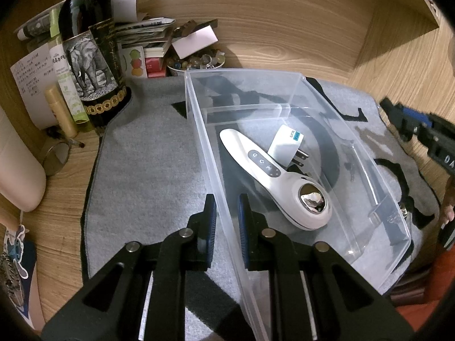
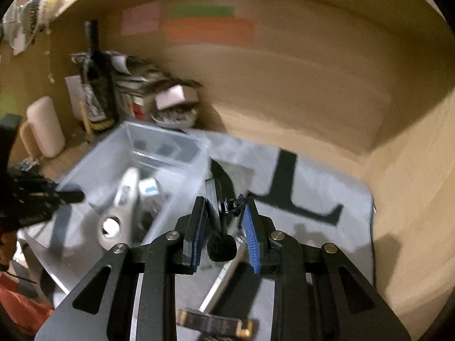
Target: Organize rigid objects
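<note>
My left gripper [image 1: 226,221] straddles the near side wall of the clear plastic bin [image 1: 327,99], one blue pad outside and one inside, with a visible gap to the wall on each side, so the fingers sit spread around the rim without pinching it. The bin is thin, glossy and hard-edged, with a low inner divider across its far end, and it rests on a soft gray felt mat [image 1: 148,156] with black shapes in it. Inside lie a smooth white handheld device [image 1: 273,176] with a row of buttons and a shiny metal head, and just beside it, touching or nearly so, a white plug adapter [image 1: 287,145] with metal prongs. To the left, bare mat runs to a dark bottle [image 1: 91,56] with an elephant label that crowds the mat's far corner. My right gripper [image 2: 224,221] hangs over the mat just right of the bin, its fingers closed in on a black clip-like object [image 2: 220,227]; the view is blurred, so I cannot tell exactly what it is. Wooden walls [image 2: 284,99] enclose the back and right.
</note>
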Demonstrator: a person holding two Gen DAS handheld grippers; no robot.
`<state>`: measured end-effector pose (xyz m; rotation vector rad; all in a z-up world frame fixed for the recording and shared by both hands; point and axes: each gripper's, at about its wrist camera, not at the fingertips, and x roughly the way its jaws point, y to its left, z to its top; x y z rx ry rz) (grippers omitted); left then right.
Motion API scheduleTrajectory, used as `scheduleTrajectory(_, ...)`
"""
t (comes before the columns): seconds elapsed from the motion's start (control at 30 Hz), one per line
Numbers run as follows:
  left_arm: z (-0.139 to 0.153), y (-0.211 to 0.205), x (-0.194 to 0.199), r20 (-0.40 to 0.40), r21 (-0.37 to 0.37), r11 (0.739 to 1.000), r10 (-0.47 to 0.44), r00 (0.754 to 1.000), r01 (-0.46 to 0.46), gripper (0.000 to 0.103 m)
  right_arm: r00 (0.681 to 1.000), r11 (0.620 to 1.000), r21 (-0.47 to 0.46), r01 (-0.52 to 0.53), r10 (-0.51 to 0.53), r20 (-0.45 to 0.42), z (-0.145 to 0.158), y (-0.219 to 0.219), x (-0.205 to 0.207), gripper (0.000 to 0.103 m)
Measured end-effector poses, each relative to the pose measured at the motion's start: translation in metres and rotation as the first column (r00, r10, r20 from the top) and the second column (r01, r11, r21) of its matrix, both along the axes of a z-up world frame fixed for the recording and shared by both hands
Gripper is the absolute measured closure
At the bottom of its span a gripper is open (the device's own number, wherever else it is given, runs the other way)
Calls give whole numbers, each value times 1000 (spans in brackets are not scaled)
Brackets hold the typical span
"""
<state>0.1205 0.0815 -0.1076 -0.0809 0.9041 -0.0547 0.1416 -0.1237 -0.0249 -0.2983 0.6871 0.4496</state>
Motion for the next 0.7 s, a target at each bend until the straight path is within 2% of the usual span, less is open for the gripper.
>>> scheduleTrajectory(0.17, 0, 0, 0, 1, -2, 1000, 1, 1000, -1, 88, 998, 998, 7, -65, 65, 15, 5, 22, 1, 79)
scheduleTrajectory(0.33, 0, -1, 0, 1, -4, 1000, 0, 1000, 0, 88, 993, 993, 9, -121, 121, -9, -2, 45, 3, 79)
scheduleTrajectory(0.7, 1, -1, 1, 2, -9, 1000, 1, 1000, -1, 88, 971, 979, -9, -201, 198, -137, -35, 82, 16, 79)
